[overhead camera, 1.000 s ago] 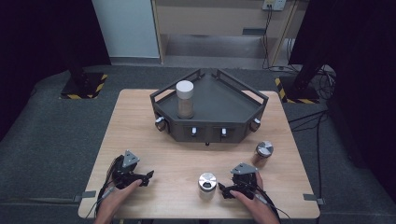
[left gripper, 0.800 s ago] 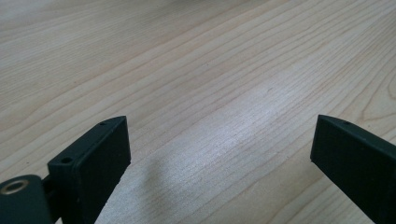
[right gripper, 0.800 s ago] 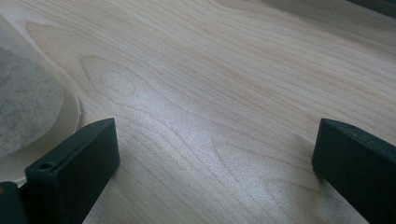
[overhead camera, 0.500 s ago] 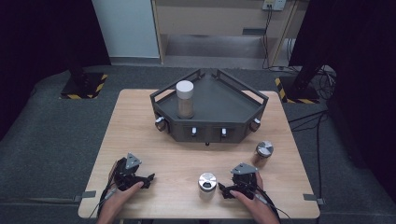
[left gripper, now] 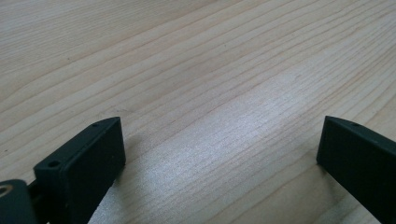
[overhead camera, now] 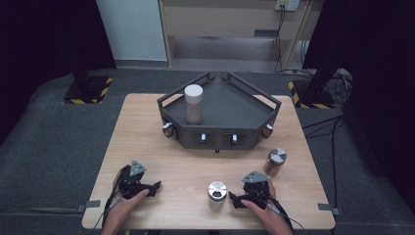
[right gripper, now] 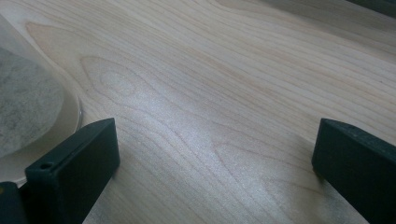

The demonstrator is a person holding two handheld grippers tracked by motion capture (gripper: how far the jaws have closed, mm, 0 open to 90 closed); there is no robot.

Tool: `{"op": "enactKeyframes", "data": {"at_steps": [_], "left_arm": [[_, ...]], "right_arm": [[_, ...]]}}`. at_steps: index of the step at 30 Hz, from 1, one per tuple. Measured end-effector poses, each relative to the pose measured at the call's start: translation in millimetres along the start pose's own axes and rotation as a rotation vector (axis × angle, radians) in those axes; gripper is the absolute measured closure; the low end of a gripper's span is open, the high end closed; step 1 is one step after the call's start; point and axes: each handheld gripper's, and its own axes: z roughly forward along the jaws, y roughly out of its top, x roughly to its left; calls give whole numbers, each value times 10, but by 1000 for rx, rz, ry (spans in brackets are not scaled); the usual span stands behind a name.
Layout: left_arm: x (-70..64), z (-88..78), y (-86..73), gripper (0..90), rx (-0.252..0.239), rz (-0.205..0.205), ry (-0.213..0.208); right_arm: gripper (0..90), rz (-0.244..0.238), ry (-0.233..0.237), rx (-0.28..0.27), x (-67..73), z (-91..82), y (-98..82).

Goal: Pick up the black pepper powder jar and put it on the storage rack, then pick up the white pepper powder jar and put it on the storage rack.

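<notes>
Both tools, left tool (overhead camera: 155, 186) and right tool (overhead camera: 234, 200), are held apart and empty on the pale wooden desk (overhead camera: 147, 142), ringed by grey carpet (overhead camera: 54, 142).

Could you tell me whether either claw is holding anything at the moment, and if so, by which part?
Nothing is held. The left claw has just been opening over the bare table; the right claw stands open beside the silver-lidded jar, not gripping it.

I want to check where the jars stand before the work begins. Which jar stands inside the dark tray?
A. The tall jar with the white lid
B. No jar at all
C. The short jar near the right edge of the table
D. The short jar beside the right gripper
A: in the high view the tall jar with the white lid stands upright inside the dark tray, while both short jars stand on the wooden table.
</notes>
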Motion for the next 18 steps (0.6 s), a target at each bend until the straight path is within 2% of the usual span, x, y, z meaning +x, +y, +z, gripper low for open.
{"op": "enactKeyframes", "data": {"at_steps": [12,18], "left_arm": [[16,4,2,0,1,1,-8],[50,10,11,0,2,11,-18]], "right_arm": [[9,0,0,1,-1,-1,3],[22,12,15,-5,-16,-38,-8]]}}
